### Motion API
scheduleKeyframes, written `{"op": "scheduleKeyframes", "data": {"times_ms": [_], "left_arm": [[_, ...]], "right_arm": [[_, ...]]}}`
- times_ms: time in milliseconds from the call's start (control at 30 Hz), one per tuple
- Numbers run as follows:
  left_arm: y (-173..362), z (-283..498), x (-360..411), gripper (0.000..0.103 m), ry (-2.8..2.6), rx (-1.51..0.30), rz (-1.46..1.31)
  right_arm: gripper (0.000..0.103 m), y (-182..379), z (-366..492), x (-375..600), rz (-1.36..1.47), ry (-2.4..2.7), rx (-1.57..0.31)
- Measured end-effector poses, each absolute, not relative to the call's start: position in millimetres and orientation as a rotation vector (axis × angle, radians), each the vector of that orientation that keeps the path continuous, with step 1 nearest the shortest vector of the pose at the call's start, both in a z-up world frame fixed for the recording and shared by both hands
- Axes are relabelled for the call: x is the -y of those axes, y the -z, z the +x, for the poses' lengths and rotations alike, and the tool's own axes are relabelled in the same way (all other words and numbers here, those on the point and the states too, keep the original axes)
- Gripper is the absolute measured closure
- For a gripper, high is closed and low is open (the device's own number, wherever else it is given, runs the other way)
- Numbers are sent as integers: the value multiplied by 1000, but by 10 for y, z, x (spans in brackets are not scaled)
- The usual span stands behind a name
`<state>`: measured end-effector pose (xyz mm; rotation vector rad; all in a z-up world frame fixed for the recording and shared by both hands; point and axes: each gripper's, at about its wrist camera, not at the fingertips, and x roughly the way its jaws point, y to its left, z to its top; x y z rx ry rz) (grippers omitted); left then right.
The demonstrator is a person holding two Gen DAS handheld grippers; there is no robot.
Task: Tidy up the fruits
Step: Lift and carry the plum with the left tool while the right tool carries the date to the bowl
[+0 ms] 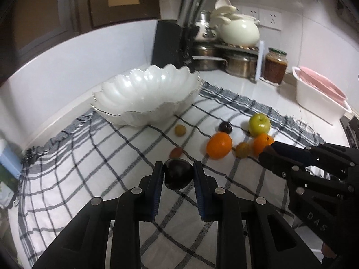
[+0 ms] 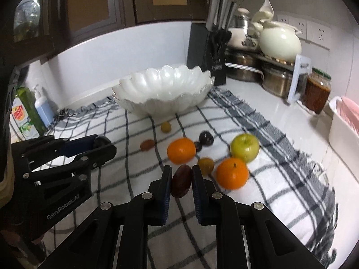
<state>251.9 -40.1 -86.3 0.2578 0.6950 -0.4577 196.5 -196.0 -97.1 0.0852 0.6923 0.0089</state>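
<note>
A dark plum (image 1: 178,177) sits clamped in the left tongs (image 1: 178,174), a reddish plum (image 2: 181,181) in the right tongs (image 2: 181,180); both look lifted off the surface, and next should go to the white bowl (image 1: 145,94) ahead

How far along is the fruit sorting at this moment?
Done: nothing yet; the white scalloped bowl looks empty. In hand: the left gripper is shut on a dark plum, the right gripper on a reddish-brown plum. Left on the checked cloth: two oranges, a green apple and several small fruits.
</note>
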Motion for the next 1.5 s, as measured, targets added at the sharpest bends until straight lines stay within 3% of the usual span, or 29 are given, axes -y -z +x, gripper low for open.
{"op": "scheduleKeyframes", "data": {"times_ms": [700,1500], "left_arm": [[209,2615,340,76,242,-541,141],[-218,3671,416,76,163,-472,118]], "right_arm": [[84,302,2401,2117,40,-184,-522],[84,-75,3618,2146,37,-252,-477]]}}
